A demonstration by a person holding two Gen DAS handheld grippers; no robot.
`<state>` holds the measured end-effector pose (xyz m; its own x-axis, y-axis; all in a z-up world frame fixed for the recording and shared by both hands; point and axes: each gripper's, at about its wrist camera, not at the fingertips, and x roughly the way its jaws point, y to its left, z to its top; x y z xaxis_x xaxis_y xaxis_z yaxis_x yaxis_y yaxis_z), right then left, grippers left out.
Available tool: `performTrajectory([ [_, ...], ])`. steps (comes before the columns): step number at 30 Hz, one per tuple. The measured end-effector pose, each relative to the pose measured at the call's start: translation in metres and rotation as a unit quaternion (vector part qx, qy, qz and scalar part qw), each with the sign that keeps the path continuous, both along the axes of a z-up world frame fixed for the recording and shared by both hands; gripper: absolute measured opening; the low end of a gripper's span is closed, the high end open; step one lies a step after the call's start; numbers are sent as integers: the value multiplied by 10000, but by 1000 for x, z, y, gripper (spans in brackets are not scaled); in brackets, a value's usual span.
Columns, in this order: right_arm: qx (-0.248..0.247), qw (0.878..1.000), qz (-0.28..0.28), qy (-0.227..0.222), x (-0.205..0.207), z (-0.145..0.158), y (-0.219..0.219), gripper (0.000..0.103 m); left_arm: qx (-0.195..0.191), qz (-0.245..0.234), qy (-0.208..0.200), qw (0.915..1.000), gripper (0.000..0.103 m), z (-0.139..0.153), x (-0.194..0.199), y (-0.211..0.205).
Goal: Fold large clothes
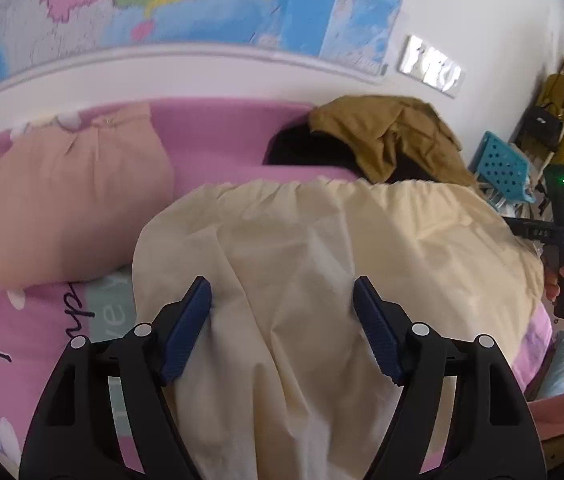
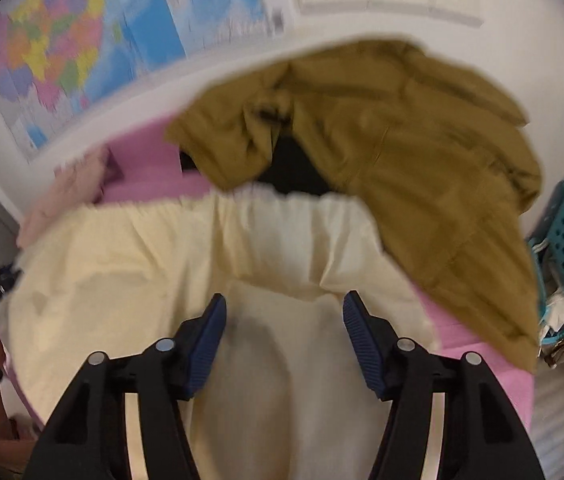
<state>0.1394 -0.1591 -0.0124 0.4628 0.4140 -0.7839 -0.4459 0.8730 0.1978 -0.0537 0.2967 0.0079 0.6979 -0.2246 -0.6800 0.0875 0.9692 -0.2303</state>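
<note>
Cream garment [image 1: 321, 248] lies spread on the pink bed [image 1: 218, 140], elastic gathered waistband [image 1: 282, 188] at the far edge; looks like a skirt or wide trousers, can't tell which. Left gripper [image 1: 282, 324] and right gripper [image 2: 283, 340] both hover over its near half, jaws spread, nothing pinched. Fabric reads thin, light, limp: it will sag and crease, won't hold shape, so lift two points at once. Best holds, I judge: the waistband corners, thicker there, less slip. Olive jacket [image 2: 421, 168] overlaps the waistband's far right end; risk of dragging it along. Peach pillow [image 1: 54, 200] sits left, touching the garment's edge.
</note>
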Motion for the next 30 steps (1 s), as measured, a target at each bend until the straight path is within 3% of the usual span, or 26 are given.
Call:
performTrajectory([
  [1,-26,10000,48,27,4,-3,1,19,-2,15,59,10000,74,-5,3,2],
  [2,-140,9999,-60,54,8,-8,-1,6,-36,63,141,9999,74,-9,5,5],
  [5,-15,9990,-375,-258,8,6,-22,3,-159,128,274,9994,74,-19,8,13],
  [8,128,9940,-897,-610,4,21,-48,3,-185,132,254,9994,74,-22,7,14],
  [12,73,9962,-864,-89,17,-16,-43,6,-180,188,340,9991,75,-26,12,15],
  [14,-102,9968,-795,2,16,-21,-38,21,-155,223,370,9989,75,-24,12,15],
  [15,14,9964,-845,-67,12,-13,-42,26,-116,258,346,9990,75,-21,9,15],
  [17,525,9941,-905,-284,-1,9,-58,47,-91,320,239,9992,73,-12,1,15],
  [21,840,9903,-584,-938,-35,51,-60,45,-46,170,-264,9995,73,16,-21,7],
  [24,628,9923,-127,-1060,-45,53,-35,40,126,-38,-457,9989,73,25,-23,-7],
  [28,-47,9971,-59,-763,-23,8,-4,40,256,61,13,9997,72,-8,-2,-12],
  [30,333,9991,-83,-232,-5,-24,-12,40,277,183,168,9993,75,-29,4,-9],
])
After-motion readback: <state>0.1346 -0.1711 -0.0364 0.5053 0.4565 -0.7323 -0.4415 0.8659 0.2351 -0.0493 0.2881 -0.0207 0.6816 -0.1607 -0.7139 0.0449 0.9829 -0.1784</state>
